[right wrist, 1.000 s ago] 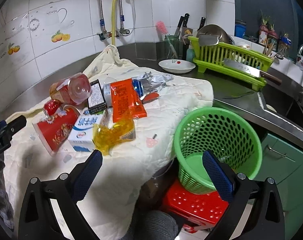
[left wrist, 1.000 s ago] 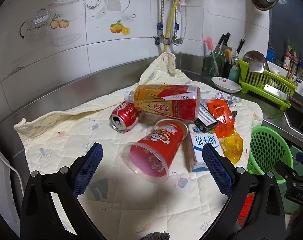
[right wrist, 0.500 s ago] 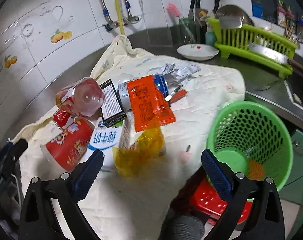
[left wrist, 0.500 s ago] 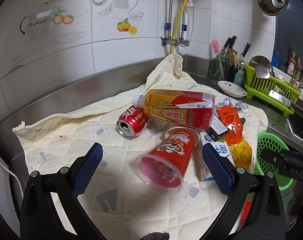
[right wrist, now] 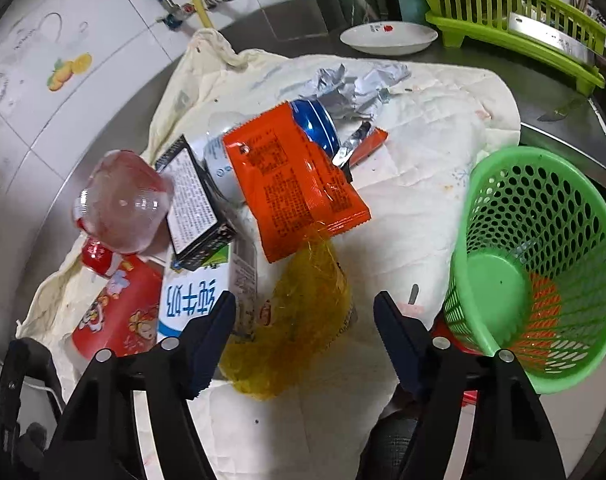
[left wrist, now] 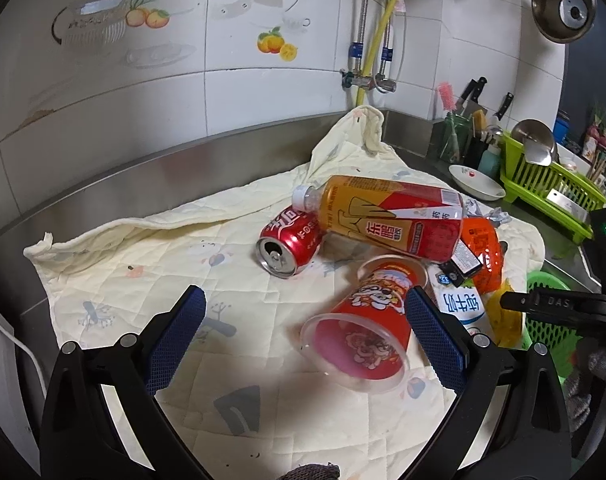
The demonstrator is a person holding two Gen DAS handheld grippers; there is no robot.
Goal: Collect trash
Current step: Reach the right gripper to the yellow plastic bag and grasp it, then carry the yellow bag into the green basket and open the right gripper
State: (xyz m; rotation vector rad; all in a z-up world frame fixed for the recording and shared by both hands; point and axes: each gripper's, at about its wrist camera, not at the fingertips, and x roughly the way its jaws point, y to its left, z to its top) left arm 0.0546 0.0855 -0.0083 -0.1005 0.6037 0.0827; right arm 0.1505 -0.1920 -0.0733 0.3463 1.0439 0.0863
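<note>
Trash lies in a heap on a cream quilted cloth [left wrist: 143,248]. In the left wrist view I see a red cup [left wrist: 367,320] on its side, a red can [left wrist: 289,240], a large yellow-red bottle [left wrist: 391,216], a white-blue milk carton [left wrist: 459,308] and an orange wrapper [left wrist: 483,248]. My left gripper [left wrist: 303,332] is open, the cup's mouth between its fingers. In the right wrist view my right gripper [right wrist: 305,328] is open just above a yellow plastic bag [right wrist: 303,312], below the orange wrapper [right wrist: 295,180]. A green basket [right wrist: 543,264] stands at the right.
Crumpled foil [right wrist: 359,84], a blue can [right wrist: 315,124] and a black box [right wrist: 195,208] lie on the cloth. A white dish [right wrist: 387,36] and a green dish rack [right wrist: 515,28] stand on the steel counter behind. A red stool [right wrist: 455,336] is under the basket.
Both grippers moved in toward the heap. The right one dropped over the yellow bag. The left one closed in on the red cup. Both stayed open.
</note>
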